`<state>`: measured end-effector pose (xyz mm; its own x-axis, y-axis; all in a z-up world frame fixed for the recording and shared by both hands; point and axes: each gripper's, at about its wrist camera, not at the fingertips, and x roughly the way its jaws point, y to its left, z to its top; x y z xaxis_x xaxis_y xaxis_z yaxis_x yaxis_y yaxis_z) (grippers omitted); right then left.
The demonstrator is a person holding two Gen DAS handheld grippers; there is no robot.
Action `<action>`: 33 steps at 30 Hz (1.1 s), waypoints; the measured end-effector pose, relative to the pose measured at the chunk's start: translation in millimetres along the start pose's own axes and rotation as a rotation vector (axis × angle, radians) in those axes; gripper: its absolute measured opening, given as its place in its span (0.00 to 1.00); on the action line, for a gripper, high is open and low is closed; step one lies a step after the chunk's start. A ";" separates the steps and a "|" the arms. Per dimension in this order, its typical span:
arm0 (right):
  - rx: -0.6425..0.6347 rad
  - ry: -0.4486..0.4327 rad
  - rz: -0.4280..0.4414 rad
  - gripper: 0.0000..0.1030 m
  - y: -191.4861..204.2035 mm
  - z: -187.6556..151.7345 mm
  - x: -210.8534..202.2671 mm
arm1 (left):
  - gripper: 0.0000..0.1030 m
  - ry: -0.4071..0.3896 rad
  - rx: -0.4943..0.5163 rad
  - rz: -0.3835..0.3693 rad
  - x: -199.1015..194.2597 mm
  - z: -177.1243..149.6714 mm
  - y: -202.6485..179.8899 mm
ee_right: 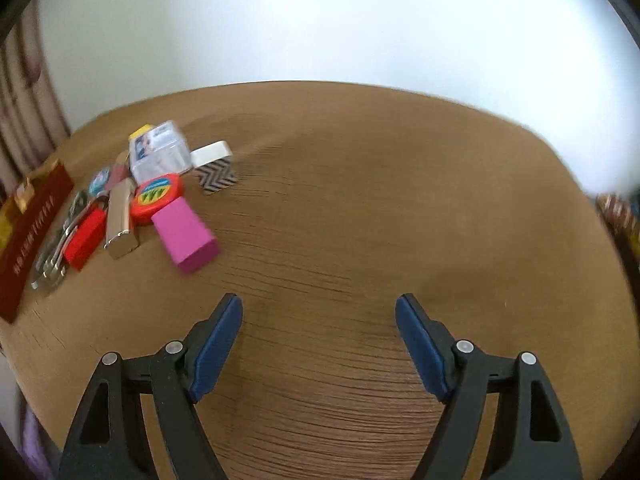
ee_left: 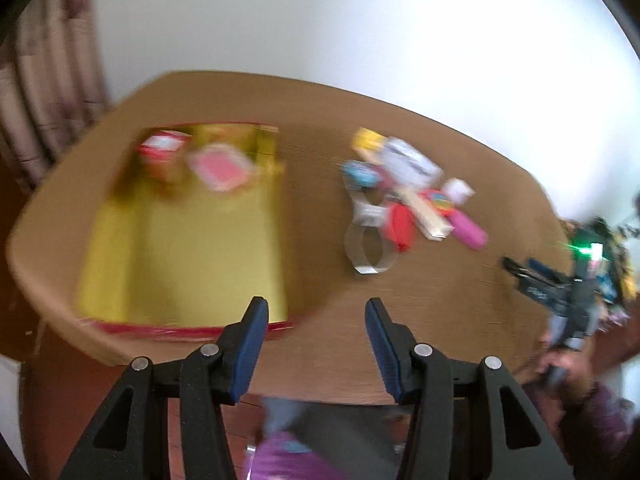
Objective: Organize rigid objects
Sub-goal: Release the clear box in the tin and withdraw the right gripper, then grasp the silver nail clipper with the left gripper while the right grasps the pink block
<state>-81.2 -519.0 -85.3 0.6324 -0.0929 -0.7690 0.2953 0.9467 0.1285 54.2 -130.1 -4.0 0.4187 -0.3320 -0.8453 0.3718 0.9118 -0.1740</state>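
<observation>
On bench | box (ee_left: 180, 240) at 9 o'clock: two items in | pile (ee_left: 404, 188) at 1 o'clock, just beside box: most still out | left tongs (ee_left: 316, 312) open, empty | right tongs (ee_right: 319, 312) open, empty, nearer pile.

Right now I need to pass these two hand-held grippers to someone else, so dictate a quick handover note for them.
Left hand-held gripper: open, empty, above the table's near edge by the gold box.
Right hand-held gripper: open, empty, over bare table.
Things: gold box with a red rim on the left side of the table; a pile right of it with a pink block, red block, round orange item, clear case and others.
Done: two items, a red one and a pink one, lie at the box's far end.
Left: the pile.
</observation>
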 end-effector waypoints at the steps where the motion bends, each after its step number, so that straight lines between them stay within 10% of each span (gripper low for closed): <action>1: 0.017 -0.009 0.023 0.74 -4.0 0.8 -0.9 | 0.50 0.033 0.022 -0.035 10.4 7.5 -12.5; 14: 0.013 -0.056 0.156 0.76 3.7 2.9 -6.4 | 0.50 0.177 0.181 0.091 112.6 40.4 -66.2; 30: 0.081 -0.036 0.218 0.76 -10.2 2.9 0.7 | 0.50 0.126 0.287 0.041 120.8 47.0 -83.6; 33: 0.085 -0.038 0.222 0.77 -10.3 2.6 0.1 | 0.34 0.172 0.304 0.066 136.3 45.3 -84.3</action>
<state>-82.3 -529.6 -85.1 0.7145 0.1019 -0.6922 0.2040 0.9160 0.3454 117.4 -263.2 -81.7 0.3140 -0.2057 -0.9269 0.5889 0.8080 0.0202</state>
